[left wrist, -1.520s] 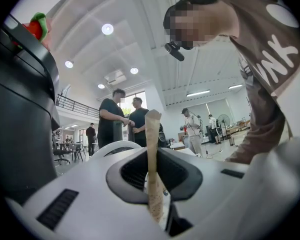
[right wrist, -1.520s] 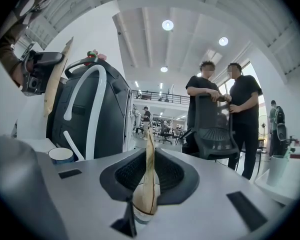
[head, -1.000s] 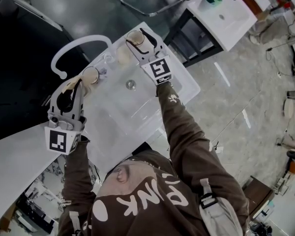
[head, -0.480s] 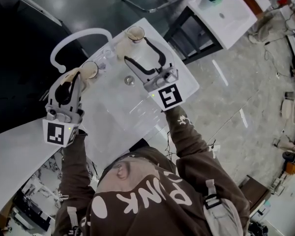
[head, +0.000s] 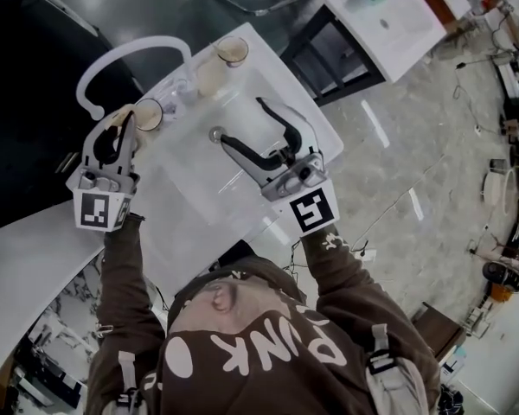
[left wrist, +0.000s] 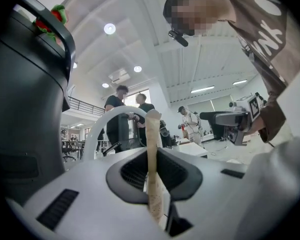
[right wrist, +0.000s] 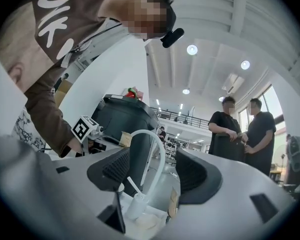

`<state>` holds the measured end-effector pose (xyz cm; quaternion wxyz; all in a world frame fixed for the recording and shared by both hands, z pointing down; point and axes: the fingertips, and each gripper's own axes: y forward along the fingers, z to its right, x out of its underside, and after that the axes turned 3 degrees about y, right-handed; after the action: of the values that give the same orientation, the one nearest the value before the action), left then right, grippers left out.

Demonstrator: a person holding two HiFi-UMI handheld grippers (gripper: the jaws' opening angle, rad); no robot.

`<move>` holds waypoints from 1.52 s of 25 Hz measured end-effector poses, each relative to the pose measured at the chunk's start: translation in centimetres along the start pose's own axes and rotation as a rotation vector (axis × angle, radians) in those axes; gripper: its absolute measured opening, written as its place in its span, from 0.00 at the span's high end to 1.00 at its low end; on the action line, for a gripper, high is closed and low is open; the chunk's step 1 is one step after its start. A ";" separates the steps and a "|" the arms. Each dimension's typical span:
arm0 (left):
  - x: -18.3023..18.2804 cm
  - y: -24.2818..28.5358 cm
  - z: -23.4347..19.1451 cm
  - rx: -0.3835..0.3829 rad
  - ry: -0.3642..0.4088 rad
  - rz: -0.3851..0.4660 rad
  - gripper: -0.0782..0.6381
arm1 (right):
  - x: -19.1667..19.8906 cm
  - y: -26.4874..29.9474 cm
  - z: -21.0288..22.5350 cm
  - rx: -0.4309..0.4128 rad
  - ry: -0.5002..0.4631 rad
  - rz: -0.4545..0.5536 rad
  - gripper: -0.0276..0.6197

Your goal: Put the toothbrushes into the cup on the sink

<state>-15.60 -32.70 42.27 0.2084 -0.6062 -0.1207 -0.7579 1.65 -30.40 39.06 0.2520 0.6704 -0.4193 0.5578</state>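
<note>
Back toward you has come your right gripper (head: 242, 121), away from the far cup (head: 232, 50); the toothbrush (left wrist: 153, 169) stays clamped in your left gripper (head: 121, 126), long axis along its jaws, tip toward the near cup (head: 147, 113) on the sink (head: 199, 188). Right jaws wide, closing, nothing between

Toothbrush (left wrist: 152, 134) lower end buried inside the left gripper (left wrist: 155, 176). Cup (head: 147, 114) interior too small to read overhead, seemingly dark.

brown long-sleeved top (head: 350, 305) with big white lettering (head: 242, 353) across the back, a small white mark (head: 329, 242) near the right cuff, grey buckled straps (head: 379, 349) over both shoulders.
</note>
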 end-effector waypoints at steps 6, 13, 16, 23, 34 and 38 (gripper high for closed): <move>4.1 0.9 -0.6 -0.013 -0.013 -0.045 0.84 | 0.0 -1.0 0.0 0.006 -0.006 -0.016 0.53; 8.7 1.3 -1.2 -0.035 -0.030 -0.115 0.84 | -0.4 -2.0 0.4 0.023 -0.026 -0.029 0.54; 10.3 1.5 -1.3 -0.036 -0.040 -0.135 0.84 | -0.5 -2.3 0.6 0.039 -0.025 -0.033 0.54; 11.0 1.9 -1.2 -0.043 -0.045 -0.146 0.84 | -1.3 -2.6 0.4 0.048 -0.032 -0.025 0.55; 2.9 -1.3 0.6 0.024 -0.067 -0.045 0.66 | -2.5 -1.8 -1.6 0.046 0.000 0.006 0.54; -0.9 -2.9 2.3 0.078 -0.060 -0.008 0.64 | -3.0 -1.6 -2.6 0.044 0.022 0.011 0.53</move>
<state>-14.79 -28.97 42.16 0.2252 -0.6195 -0.1586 -0.7351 1.52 -26.62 37.09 0.2386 0.6673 -0.4078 0.5757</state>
